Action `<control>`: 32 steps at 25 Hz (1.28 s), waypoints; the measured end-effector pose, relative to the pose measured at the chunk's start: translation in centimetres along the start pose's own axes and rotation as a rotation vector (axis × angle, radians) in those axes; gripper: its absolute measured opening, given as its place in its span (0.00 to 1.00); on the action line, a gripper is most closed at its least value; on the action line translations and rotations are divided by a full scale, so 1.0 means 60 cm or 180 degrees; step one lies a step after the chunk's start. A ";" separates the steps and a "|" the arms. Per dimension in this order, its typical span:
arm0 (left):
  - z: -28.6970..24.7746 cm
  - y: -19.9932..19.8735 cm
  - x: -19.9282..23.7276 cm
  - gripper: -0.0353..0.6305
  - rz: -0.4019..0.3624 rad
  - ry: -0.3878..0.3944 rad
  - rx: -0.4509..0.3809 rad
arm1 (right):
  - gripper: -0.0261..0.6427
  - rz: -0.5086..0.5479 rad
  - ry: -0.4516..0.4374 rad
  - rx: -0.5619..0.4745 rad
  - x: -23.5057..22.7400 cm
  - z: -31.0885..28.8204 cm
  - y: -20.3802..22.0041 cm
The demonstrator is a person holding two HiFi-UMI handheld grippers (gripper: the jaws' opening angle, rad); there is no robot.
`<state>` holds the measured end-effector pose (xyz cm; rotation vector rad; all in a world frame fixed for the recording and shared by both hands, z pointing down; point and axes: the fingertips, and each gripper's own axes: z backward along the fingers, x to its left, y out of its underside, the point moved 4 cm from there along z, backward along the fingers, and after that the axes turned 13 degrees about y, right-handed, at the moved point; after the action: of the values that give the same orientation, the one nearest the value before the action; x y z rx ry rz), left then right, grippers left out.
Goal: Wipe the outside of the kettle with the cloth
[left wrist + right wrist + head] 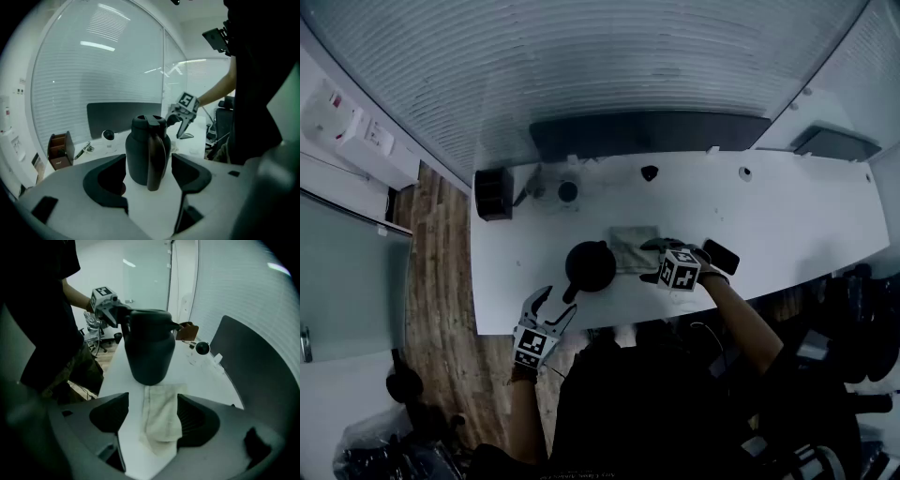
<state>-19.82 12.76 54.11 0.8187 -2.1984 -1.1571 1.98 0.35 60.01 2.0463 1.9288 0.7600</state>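
A dark kettle [589,265] stands upright near the front edge of the white table [787,216]. Its handle [154,159] faces my left gripper [148,160], which is open and stops just short of it, at the table's front edge [558,300]. A pale folded cloth [630,246] lies flat on the table right of the kettle. My right gripper [649,261] hangs over the cloth, tilted steeply down. In the right gripper view the cloth [161,420] lies between the open jaws of the right gripper [152,401], its edge against the right jaw, with the kettle [150,352] just beyond.
A black phone [722,255] lies right of the right gripper. A dark long panel [647,133] runs along the table's back. A black box [493,194] and a small round camera [567,190] sit at the back left. Wooden floor [441,281] lies left of the table.
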 end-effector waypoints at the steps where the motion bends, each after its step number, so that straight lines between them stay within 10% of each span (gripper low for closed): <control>1: -0.009 -0.003 0.005 0.48 -0.0031 0.0031 0.0038 | 0.50 0.0086 0.0030 0.0116 -0.026 -0.015 0.003; 13: -0.074 -0.015 -0.013 0.48 0.0025 -0.0181 0.0402 | 0.52 0.0532 -0.0379 0.1092 -0.067 -0.187 0.074; 18: -0.081 -0.017 -0.015 0.46 0.0038 -0.0485 0.0583 | 0.52 0.0370 -0.0287 0.1099 -0.075 -0.201 0.076; 22: -0.075 -0.019 0.001 0.26 -0.0011 -0.0640 0.0696 | 0.50 0.0425 -0.0291 0.1108 -0.073 -0.200 0.075; 26: -0.074 -0.019 0.001 0.25 -0.0018 -0.0586 0.0668 | 0.25 0.0436 -0.0193 0.1064 -0.070 -0.197 0.070; 32: -0.072 -0.013 0.000 0.24 -0.0021 -0.0608 0.0662 | 0.18 -0.0375 0.0116 0.0538 -0.095 -0.155 0.067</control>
<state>-16.70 10.10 55.62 0.8293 -2.5074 -1.0601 0.66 -7.32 68.63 2.0015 2.1798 0.6313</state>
